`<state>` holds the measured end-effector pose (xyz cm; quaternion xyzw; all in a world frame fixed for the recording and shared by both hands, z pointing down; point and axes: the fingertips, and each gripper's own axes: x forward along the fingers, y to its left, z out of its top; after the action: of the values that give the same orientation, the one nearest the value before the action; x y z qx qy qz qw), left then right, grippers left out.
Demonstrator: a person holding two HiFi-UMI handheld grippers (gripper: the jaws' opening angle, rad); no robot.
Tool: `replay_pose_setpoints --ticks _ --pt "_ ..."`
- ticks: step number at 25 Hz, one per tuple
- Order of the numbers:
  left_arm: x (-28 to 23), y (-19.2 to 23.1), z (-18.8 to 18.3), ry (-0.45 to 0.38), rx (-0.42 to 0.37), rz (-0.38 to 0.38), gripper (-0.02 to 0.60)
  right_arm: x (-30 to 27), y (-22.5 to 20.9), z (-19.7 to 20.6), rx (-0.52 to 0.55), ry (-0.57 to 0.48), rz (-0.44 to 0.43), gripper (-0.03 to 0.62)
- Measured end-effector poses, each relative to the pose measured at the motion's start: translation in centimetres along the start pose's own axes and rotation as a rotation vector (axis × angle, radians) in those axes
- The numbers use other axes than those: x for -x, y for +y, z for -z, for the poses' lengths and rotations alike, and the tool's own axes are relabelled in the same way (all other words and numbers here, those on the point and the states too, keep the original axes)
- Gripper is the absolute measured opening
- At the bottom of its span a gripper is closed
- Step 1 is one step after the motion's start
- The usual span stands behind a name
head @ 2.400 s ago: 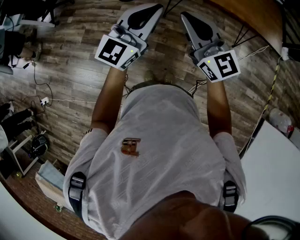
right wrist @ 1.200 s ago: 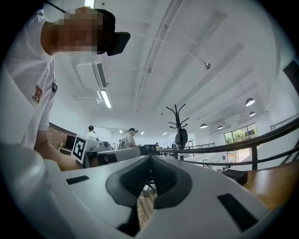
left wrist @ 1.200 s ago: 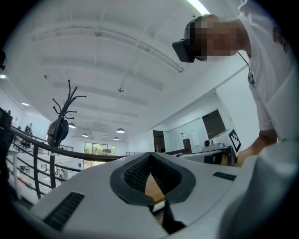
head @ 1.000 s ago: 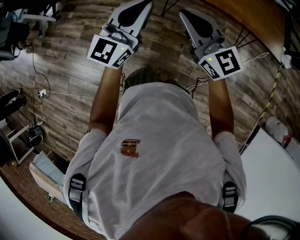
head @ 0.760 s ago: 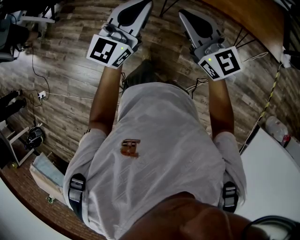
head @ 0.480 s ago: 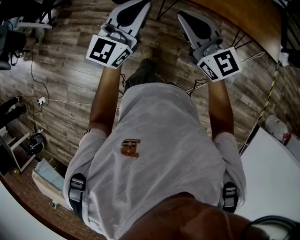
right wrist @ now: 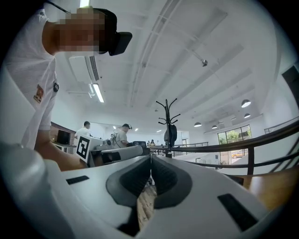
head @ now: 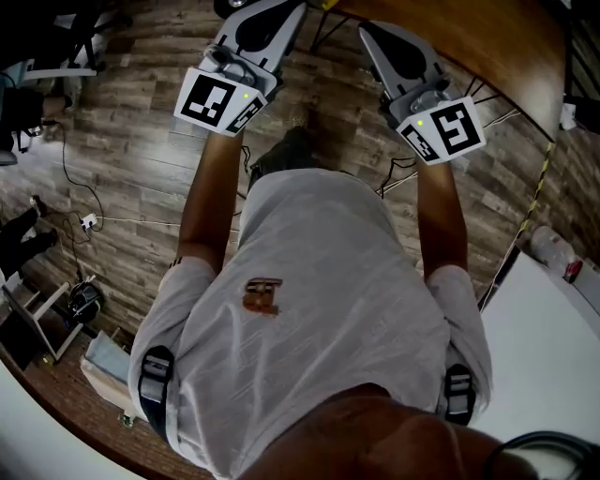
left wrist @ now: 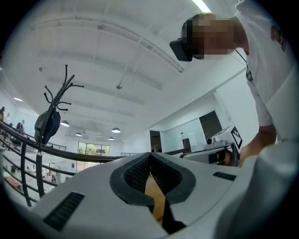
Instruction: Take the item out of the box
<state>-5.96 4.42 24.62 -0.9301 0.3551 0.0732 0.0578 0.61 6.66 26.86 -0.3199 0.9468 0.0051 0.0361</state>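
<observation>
No box or item shows in any view. In the head view I hold both grippers out in front of my chest, over a wood-plank floor. My left gripper (head: 279, 7) sits at the upper left, my right gripper (head: 373, 30) at the upper right, each with its marker cube toward me. In the left gripper view the left gripper (left wrist: 150, 154) has its dark pads pressed together with nothing between them. The right gripper (right wrist: 150, 156) looks the same in its own view: pads touching, nothing held. Both cameras point up at a white ceiling.
A curved brown wooden table (head: 487, 37) lies ahead at the upper right. A white table (head: 553, 356) stands at my right. Cables (head: 94, 220) trail over the floor at the left. A coat stand (right wrist: 169, 116), a railing and other people (right wrist: 122, 135) show in the right gripper view.
The floor has slid down and left in the head view and the wooden table has come nearer. Both grippers stay shut and held out in front.
</observation>
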Motion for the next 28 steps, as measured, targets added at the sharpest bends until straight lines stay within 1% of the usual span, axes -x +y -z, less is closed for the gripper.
replay_pose_setpoints --ticks 7,13,19,24,28 --pt "-4.5 8.9 1.7 0.014 0.003 0.053 0.020 -7.3 -5.9 1.0 -0.013 0.020 0.056 0.031" --pt "-7.9 14.8 3.6 0.029 -0.001 0.105 0.020 -12.4 -10.2 2.1 -0.013 0.041 0.107 0.031" --pt "-10.8 19.4 6.7 0.106 -0.031 0.191 0.020 -16.5 -13.7 3.2 -0.014 0.063 0.156 0.031" --pt "-12.9 22.8 9.0 0.137 -0.044 0.256 0.020 -19.4 -16.2 4.0 -0.020 0.084 0.195 0.031" --pt "-14.6 24.6 10.9 0.159 -0.075 0.312 0.021 -21.2 -17.8 5.0 -0.026 0.101 0.214 0.031"
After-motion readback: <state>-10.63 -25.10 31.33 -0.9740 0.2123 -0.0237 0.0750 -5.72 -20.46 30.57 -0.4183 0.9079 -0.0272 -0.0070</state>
